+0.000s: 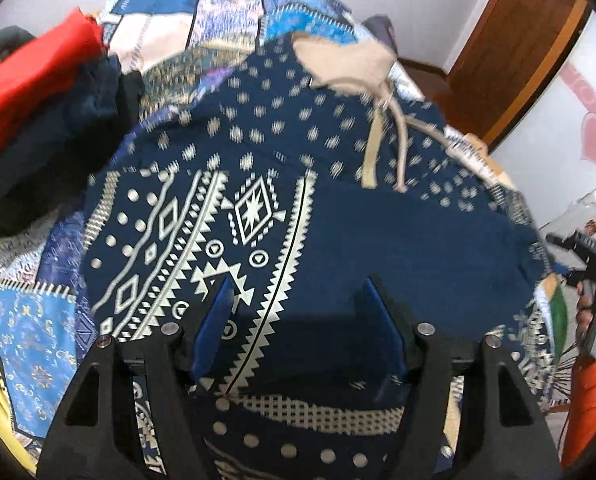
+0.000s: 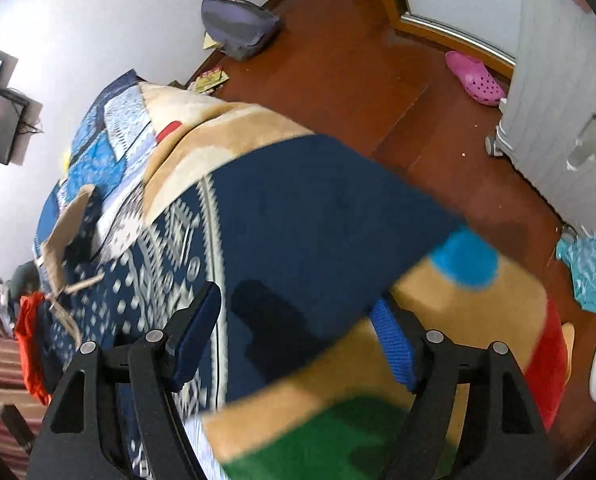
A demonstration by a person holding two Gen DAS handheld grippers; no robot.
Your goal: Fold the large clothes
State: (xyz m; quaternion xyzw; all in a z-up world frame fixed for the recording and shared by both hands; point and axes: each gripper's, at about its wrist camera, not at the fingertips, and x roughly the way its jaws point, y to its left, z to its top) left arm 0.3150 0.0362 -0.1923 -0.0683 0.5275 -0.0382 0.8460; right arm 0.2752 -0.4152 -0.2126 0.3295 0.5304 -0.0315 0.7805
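Note:
A large navy garment (image 1: 282, 184) with cream geometric print and beige ties lies spread on the bed. My left gripper (image 1: 298, 292) is open just above its near part, blue pads apart, nothing between them. In the right wrist view the same garment (image 2: 298, 216) reaches over a tan blanket (image 2: 457, 312) at the bed's edge. My right gripper (image 2: 298, 308) is open above the plain navy part, holding nothing. The right gripper also shows in the left wrist view (image 1: 593, 260) at the far right.
A pile of red, dark and yellow clothes (image 1: 46, 92) lies at the left on the patchwork bedspread (image 1: 30, 328). On the wooden floor (image 2: 357, 60) are a grey bag (image 2: 238, 24), a pink clog (image 2: 475, 78) and a teal cloth (image 2: 593, 268).

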